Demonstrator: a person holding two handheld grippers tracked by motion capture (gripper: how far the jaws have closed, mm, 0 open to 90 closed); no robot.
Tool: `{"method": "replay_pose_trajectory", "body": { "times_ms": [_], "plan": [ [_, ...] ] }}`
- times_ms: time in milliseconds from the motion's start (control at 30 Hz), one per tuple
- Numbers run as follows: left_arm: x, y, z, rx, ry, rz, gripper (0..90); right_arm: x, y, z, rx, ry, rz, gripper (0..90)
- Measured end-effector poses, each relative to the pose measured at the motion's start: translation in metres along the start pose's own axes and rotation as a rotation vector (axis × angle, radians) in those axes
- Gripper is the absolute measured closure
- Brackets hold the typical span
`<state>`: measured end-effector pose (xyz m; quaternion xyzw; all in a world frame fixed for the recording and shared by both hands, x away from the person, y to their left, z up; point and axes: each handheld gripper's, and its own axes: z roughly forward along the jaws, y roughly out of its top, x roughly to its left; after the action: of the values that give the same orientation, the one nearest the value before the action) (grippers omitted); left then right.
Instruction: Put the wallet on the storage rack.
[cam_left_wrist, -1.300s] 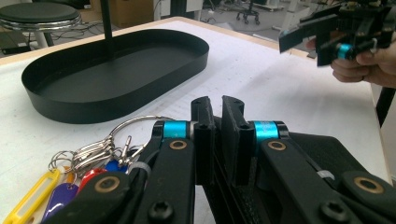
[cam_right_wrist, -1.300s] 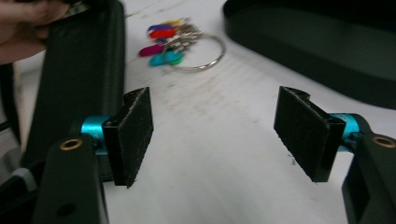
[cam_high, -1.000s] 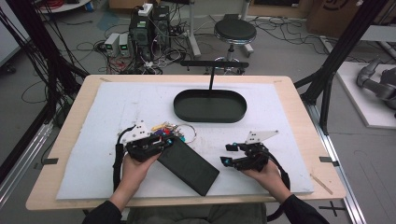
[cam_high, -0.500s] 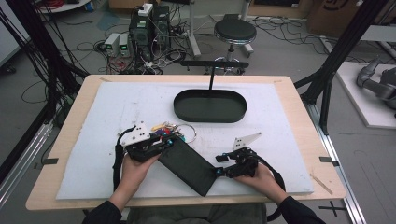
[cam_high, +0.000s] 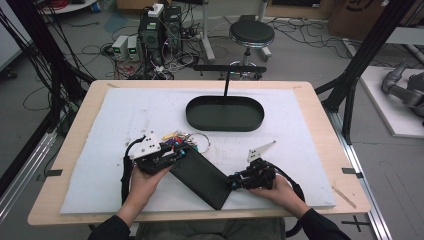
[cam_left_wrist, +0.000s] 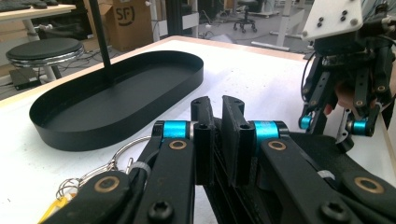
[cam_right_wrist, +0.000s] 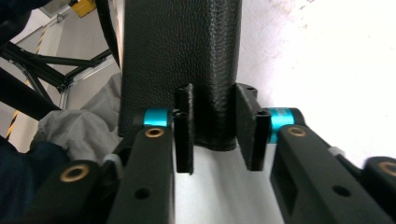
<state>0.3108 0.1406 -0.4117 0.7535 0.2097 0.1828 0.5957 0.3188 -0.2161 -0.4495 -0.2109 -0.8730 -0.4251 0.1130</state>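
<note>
My left tongs (cam_high: 176, 152) are clamped on the upper end of the flat black leather pouch (cam_high: 200, 175), which lies slanted on the worktop (cam_high: 100, 125) between my 2 tongs. My right tongs (cam_high: 234, 182) have just been closing — their jaws now grip the pouch's lower corner. A bunch of keys on metal rings (cam_high: 187, 139) sits just beyond the left tongs; the black oval metal tray (cam_high: 225, 114) stands farther off.

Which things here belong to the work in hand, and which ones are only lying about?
In the work:
- black leather pouch, gripped at both ends
- left gripper
- right gripper, jaws just closing on the pouch end

Lying about:
- key bunch on rings
- black oval tray
- stool
</note>
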Motion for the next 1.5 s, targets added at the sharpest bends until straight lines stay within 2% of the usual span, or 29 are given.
{"method": "replay_pose_trajectory", "body": {
  "times_ms": [100, 167, 333, 433, 467, 533, 633, 667, 700, 733, 800, 867, 900, 933, 967, 1000, 1033, 1067, 1167, 1200, 1300, 1367, 1400, 1433, 1500],
  "plan": [
    [0.001, -0.001, 0.000, -0.002, -0.001, -0.010, 82.8, 0.000, 0.000, -0.004, -0.008, 0.006, 0.000, 75.7],
    [0.003, -0.002, -0.001, -0.012, -0.004, -0.019, 82.6, 0.003, 0.002, -0.009, -0.022, 0.002, -0.017, 78.0],
    [0.006, -0.004, -0.003, -0.014, -0.018, -0.037, 80.2, 0.008, 0.008, -0.028, -0.064, -0.039, -0.093, 79.6],
    [0.008, -0.004, -0.001, -0.010, -0.029, -0.049, 69.7, 0.010, 0.010, -0.038, -0.076, -0.067, -0.144, 80.2],
    [0.008, -0.004, 0.000, -0.001, -0.026, -0.056, 63.2, 0.011, 0.010, -0.041, -0.079, -0.072, -0.150, 80.2],
    [0.010, -0.004, 0.003, 0.030, -0.045, -0.069, 49.5, 0.011, 0.010, -0.044, -0.085, -0.081, -0.171, 80.4],
    [0.013, -0.009, 0.010, 0.093, -0.064, -0.090, 38.3, 0.016, 0.010, -0.047, -0.090, -0.086, -0.228, 80.5],
    [0.015, -0.011, 0.012, 0.111, -0.085, -0.102, 36.1, 0.018, 0.011, -0.047, -0.090, -0.084, -0.247, 80.5],
    [0.015, -0.011, 0.012, 0.111, -0.085, -0.102, 36.1, 0.018, 0.011, -0.047, -0.090, -0.084, -0.247, 80.5],
    [0.016, -0.013, 0.015, 0.132, -0.122, -0.120, 35.9, 0.023, 0.012, -0.048, -0.085, -0.089, -0.289, 80.5],
    [0.016, -0.014, 0.017, 0.127, -0.155, -0.136, 34.7, 0.025, 0.012, -0.049, -0.084, -0.089, -0.307, 80.4],
    [0.016, -0.015, 0.019, 0.140, -0.211, -0.155, 34.7, 0.024, 0.011, -0.050, -0.088, -0.087, -0.318, 80.4],
    [0.016, -0.015, 0.019, 0.140, -0.211, -0.155, 34.7, 0.025, 0.011, -0.050, -0.088, -0.081, -0.324, 80.4],
    [0.016, -0.018, 0.023, 0.169, -0.253, -0.173, 34.7, 0.025, 0.011, -0.051, -0.092, -0.081, -0.328, 80.4],
    [0.016, -0.018, 0.023, 0.169, -0.253, -0.173, 34.7, 0.025, 0.011, -0.051, -0.091, -0.078, -0.336, 80.4],
    [0.015, -0.019, 0.026, 0.184, -0.307, -0.182, 37.2, 0.025, 0.011, -0.051, -0.092, -0.076, -0.341, 80.4],
    [0.015, -0.019, 0.026, 0.184, -0.307, -0.182, 46.4, 0.025, 0.011, -0.051, -0.092, -0.076, -0.341, 80.4],
    [0.013, -0.019, 0.025, 0.180, -0.326, -0.167, 47.5, 0.025, 0.011, -0.051, -0.091, -0.074, -0.340, 80.2],
    [0.015, -0.020, 0.022, 0.171, -0.350, -0.179, 57.4, 0.023, 0.009, -0.053, -0.092, -0.078, -0.330, 79.5],
    [0.018, -0.020, 0.020, 0.159, -0.370, -0.178, 61.4, 0.022, 0.009, -0.054, -0.092, -0.074, -0.324, 78.8],
    [0.018, -0.018, 0.017, 0.119, -0.385, -0.166, 69.7, 0.018, 0.008, -0.056, -0.100, -0.083, -0.301, 74.5],
    [0.016, -0.016, 0.015, 0.085, -0.388, -0.140, 72.9, 0.015, 0.008, -0.058, -0.117, -0.095, -0.268, 71.6],
    [0.015, -0.015, 0.014, 0.063, -0.383, -0.128, 73.7, 0.013, 0.008, -0.059, -0.132, -0.097, -0.253, 66.9],
    [0.014, -0.014, 0.013, 0.043, -0.375, -0.114, 74.4, 0.012, 0.008, -0.061, -0.149, -0.106, -0.237, 57.8],
    [0.010, -0.011, 0.011, -0.003, -0.349, -0.072, 74.9, 0.007, 0.007, -0.064, -0.185, -0.114, -0.187, 52.3]
  ]
}}
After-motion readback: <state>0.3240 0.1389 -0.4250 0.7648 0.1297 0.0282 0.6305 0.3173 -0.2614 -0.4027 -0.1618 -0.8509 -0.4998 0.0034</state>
